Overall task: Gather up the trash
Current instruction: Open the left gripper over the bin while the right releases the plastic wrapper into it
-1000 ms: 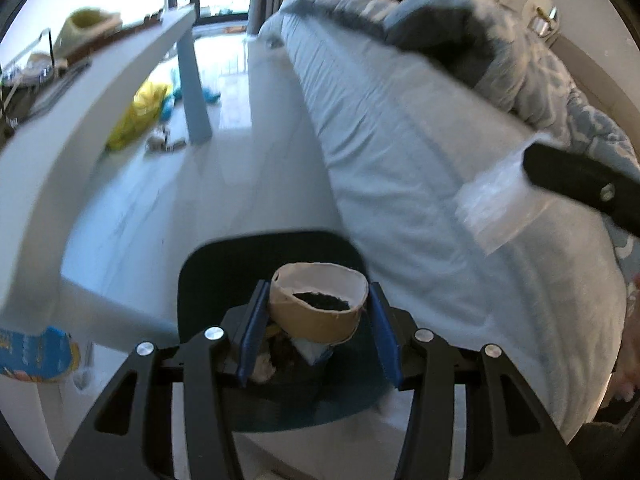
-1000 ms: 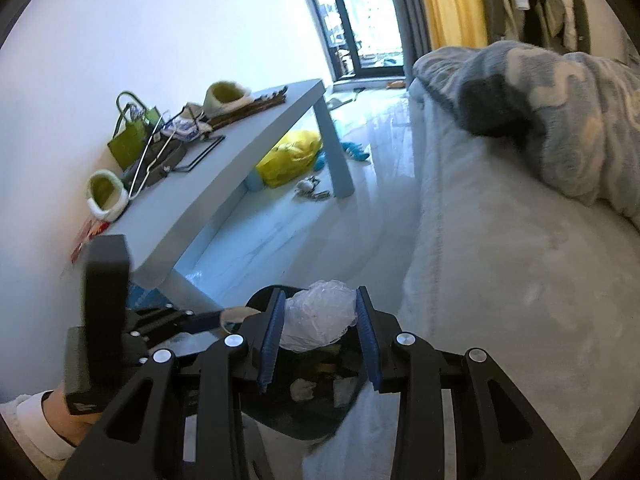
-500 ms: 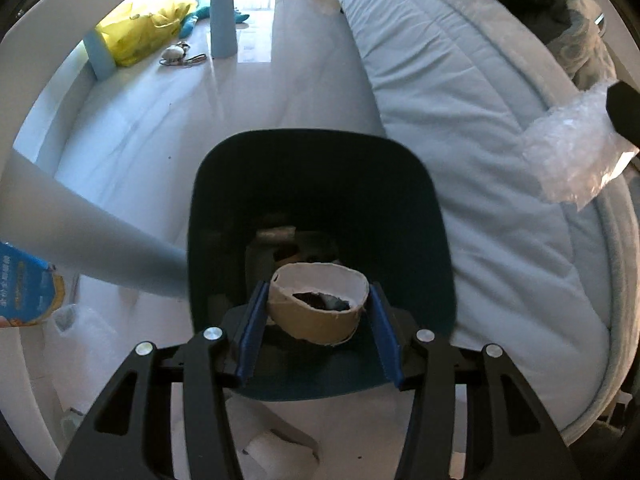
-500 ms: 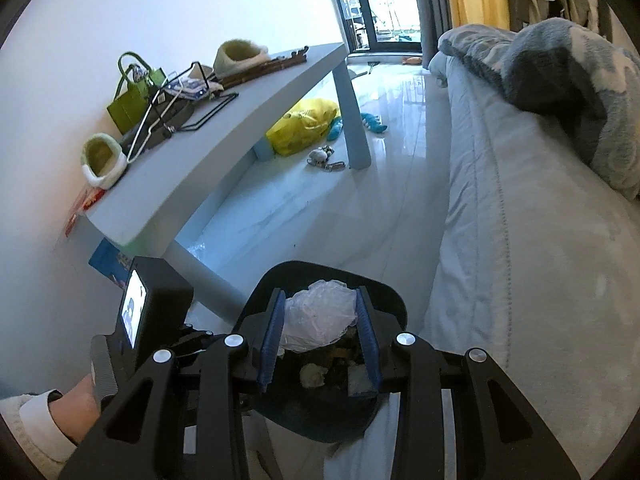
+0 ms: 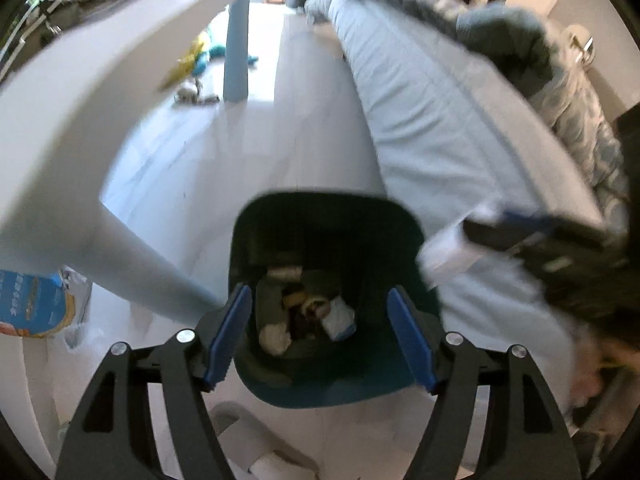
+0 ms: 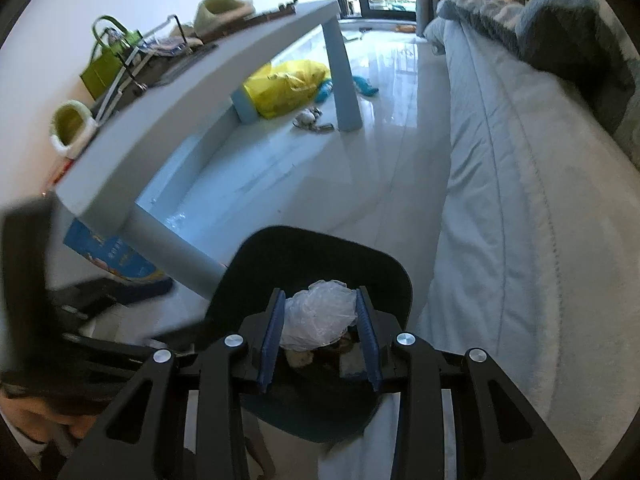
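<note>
A big bed (image 6: 520, 200) runs along the right side, and a long grey table (image 6: 192, 92) stands on the left. Between them on the shiny floor sits a dark bin (image 5: 332, 232) with bits of trash (image 5: 308, 316) at the bottom. The left gripper (image 5: 320, 332) hangs right over the bin. Its jaws have just been opening, and nothing is between them. The right gripper (image 6: 320, 324) is over the bin too, and it squeezes a crumpled clear plastic bag (image 6: 320, 312) between its blue pads.
</note>
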Motion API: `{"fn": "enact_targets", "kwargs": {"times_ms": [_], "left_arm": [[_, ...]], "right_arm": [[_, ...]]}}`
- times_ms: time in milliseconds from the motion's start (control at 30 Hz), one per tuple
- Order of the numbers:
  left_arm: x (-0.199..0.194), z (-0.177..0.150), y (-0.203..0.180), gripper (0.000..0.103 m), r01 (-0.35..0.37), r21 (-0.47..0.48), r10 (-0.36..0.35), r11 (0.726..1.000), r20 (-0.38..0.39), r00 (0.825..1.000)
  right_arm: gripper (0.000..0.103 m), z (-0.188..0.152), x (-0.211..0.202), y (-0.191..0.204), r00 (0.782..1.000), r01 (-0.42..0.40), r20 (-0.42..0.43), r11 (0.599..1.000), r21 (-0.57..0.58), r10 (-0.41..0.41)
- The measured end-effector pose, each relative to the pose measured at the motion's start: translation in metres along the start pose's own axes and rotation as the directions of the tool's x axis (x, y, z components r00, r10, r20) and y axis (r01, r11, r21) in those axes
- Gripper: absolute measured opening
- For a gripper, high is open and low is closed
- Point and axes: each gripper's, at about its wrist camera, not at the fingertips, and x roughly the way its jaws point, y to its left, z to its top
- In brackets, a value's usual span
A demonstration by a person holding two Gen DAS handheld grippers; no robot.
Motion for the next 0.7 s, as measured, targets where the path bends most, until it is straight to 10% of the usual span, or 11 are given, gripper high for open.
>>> {"fn": "enact_targets", "kwargs": {"times_ms": [700], "left_arm": [[-0.116, 0.03, -0.028, 0.059, 0.048, 0.062, -0.067, 0.997, 0.342, 0.937]], "right_arm": [[0.044, -0.039, 0.085, 0.02, 0.973, 0.062, -0.217, 0.994, -0.094, -0.082]]}}
